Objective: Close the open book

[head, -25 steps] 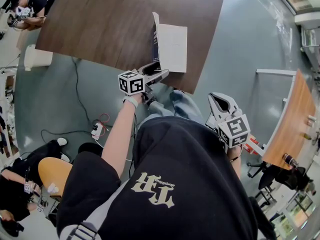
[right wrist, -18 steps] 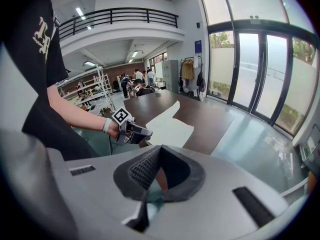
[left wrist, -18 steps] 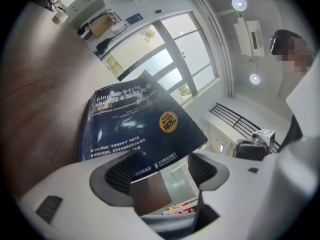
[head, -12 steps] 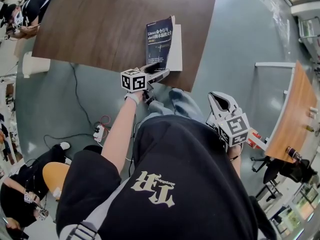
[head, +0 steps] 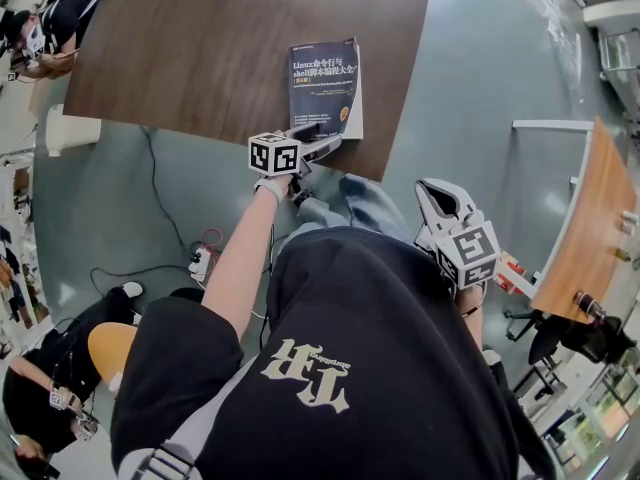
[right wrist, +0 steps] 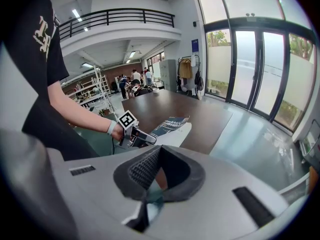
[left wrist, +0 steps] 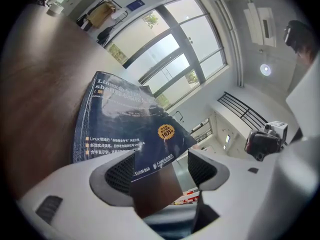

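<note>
Left gripper view: left hand-held gripper (left wrist: 161, 156) apart at book (left wrist: 125, 119) | right gripper view: right hand-held gripper (right wrist: 158, 153) together

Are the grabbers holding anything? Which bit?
Nothing is held. The left gripper has its jaws apart by the near corner of the dark blue paperback book, not pinching it; the right gripper is shut on nothing.

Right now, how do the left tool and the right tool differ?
The left tool has its jaws apart; the right tool has its jaws together. The left tool is at the near edge of the table, by the book's near corner; the right tool hangs beside the person's hip over the floor, away from the table. Both carry a marker cube, and neither grips anything.
</note>
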### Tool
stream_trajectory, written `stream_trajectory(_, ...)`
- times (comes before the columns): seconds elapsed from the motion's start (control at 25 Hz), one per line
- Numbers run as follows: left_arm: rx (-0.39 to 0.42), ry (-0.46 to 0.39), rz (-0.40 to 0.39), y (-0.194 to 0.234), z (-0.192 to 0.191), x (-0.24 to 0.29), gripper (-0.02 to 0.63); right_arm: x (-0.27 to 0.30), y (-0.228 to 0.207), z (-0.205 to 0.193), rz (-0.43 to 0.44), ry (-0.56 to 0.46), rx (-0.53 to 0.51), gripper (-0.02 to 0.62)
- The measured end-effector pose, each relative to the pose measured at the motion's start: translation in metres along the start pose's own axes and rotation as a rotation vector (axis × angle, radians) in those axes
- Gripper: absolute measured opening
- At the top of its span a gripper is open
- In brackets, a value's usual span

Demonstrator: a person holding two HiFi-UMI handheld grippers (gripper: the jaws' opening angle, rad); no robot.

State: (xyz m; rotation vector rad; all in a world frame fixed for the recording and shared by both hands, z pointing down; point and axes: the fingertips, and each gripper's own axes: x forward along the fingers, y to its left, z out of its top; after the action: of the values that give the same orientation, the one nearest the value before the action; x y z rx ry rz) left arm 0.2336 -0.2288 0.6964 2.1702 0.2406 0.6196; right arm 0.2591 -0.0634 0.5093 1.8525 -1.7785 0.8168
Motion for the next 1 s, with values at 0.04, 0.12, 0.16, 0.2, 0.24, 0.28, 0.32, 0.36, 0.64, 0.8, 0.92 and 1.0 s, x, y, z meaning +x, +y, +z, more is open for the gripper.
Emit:
stream_trajectory(0.04,0.004,0.004,0.010,0.001,0.000,0.001,0.322,0.002,-0.001,0.000,0.004,0.001,-0.003,-0.011)
stream_trajectory(0.12,0.013,0.006,0.029,0.003,-0.001,0.003,0.322,0.005,-0.002,0.002,0.015,0.002,-0.010,-0.012)
stream_trajectory(0.16,0.014,0.007,0.039,0.004,-0.002,0.004,0.322,0.006,-0.003,0.002,0.022,0.002,-0.014,-0.011)
stream_trajectory(0.2,0.014,0.008,0.050,0.004,-0.002,0.005,0.322,0.007,-0.005,0.003,0.031,0.003,-0.019,-0.011)
stream_trajectory(0.24,0.015,0.010,0.061,0.004,-0.003,0.006,0.322,0.008,-0.006,0.003,0.041,0.007,-0.025,-0.011)
stream_trajectory(0.28,0.018,0.017,0.072,0.005,-0.004,0.007,0.322,0.009,-0.007,0.003,0.051,0.011,-0.031,-0.011)
stream_trajectory(0.32,0.022,0.026,0.082,0.005,-0.005,0.008,0.322,0.011,-0.009,0.004,0.061,0.015,-0.037,-0.011)
stream_trajectory(0.36,0.025,0.033,0.086,0.005,-0.005,0.009,0.322,0.013,-0.011,0.005,0.071,0.018,-0.043,-0.011)
stream_trajectory(0.64,0.058,0.061,0.163,0.005,-0.010,0.018,0.322,0.034,-0.029,0.011,0.159,0.032,-0.105,-0.011)
stream_trajectory(0.8,0.076,0.088,0.231,0.011,-0.013,0.019,0.322,0.058,-0.041,0.021,0.246,0.043,-0.169,-0.011)
stream_trajectory(0.92,0.092,0.108,0.277,0.012,-0.011,0.025,0.322,0.082,-0.054,0.034,0.308,0.053,-0.236,-0.011)
stream_trajectory(1.0,0.106,0.120,0.308,0.008,-0.007,0.026,0.322,0.101,-0.061,0.042,0.346,0.072,-0.290,-0.011)
